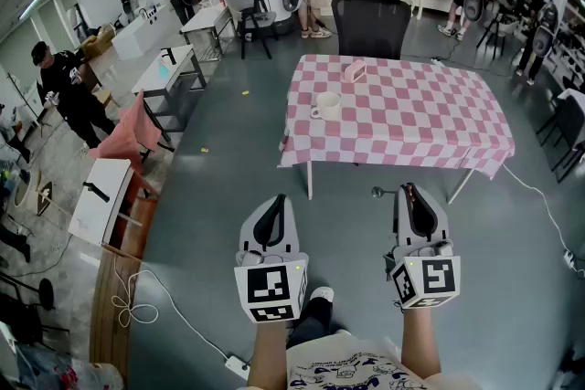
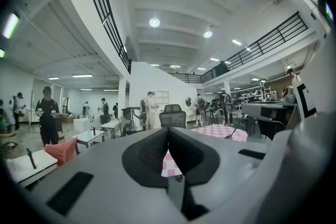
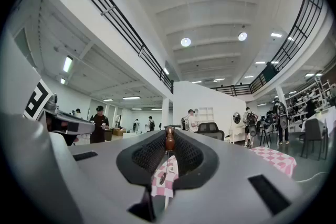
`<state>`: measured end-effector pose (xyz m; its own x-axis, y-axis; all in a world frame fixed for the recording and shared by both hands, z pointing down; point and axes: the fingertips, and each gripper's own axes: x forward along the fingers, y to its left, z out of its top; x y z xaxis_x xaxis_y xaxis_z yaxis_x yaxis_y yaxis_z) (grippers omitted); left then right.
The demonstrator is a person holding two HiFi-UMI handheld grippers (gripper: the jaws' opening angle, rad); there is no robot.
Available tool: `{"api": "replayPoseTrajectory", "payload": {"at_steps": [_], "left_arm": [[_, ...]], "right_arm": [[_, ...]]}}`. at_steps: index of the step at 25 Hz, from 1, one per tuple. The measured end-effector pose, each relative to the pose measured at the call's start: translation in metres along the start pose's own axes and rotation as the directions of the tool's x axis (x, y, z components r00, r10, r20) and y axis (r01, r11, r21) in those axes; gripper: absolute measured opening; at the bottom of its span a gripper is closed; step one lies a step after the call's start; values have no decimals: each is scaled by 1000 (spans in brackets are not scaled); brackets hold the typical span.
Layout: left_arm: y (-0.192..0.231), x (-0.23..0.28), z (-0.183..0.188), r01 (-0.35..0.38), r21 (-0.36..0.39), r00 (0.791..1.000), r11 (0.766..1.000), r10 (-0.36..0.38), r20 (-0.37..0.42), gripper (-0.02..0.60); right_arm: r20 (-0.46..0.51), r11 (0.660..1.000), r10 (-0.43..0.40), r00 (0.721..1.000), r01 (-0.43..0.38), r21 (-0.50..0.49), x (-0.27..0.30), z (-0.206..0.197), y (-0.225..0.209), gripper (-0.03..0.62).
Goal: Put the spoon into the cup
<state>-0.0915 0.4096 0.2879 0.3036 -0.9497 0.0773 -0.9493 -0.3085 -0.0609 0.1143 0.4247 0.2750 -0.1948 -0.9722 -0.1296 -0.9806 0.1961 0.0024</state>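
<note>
Left gripper (image 1: 277,198) forward, jaws together; right gripper (image 1: 409,188) alongside, jaws on spoon (image 3: 169,140)

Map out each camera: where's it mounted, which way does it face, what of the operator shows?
Head view: on the person's head, facing forward and steeply down at the checked table and cup; both forearms, left gripper and right gripper show.
Left gripper view: on the left gripper, facing level along its shut, empty jaws toward the table.
Right gripper view: on the right gripper, facing along jaws shut on the spoon.
Shared: all three see the table and black chair.
</note>
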Motion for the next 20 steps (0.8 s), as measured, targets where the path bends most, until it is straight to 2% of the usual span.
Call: {"api": "replayPoseTrajectory", "payload": {"at_steps": [12, 20], "left_arm": [[4, -2, -1, -1, -7, 1000, 1000, 1, -10, 14], [15, 34, -7, 2, -13, 1000, 1000, -2, -28, 14]], "right_arm": [[-12, 1000, 9, 1000, -9, 3, 2, -2, 4, 54], [-10, 1000, 2, 1000, -2, 12, 34, -10, -5, 55]]}}
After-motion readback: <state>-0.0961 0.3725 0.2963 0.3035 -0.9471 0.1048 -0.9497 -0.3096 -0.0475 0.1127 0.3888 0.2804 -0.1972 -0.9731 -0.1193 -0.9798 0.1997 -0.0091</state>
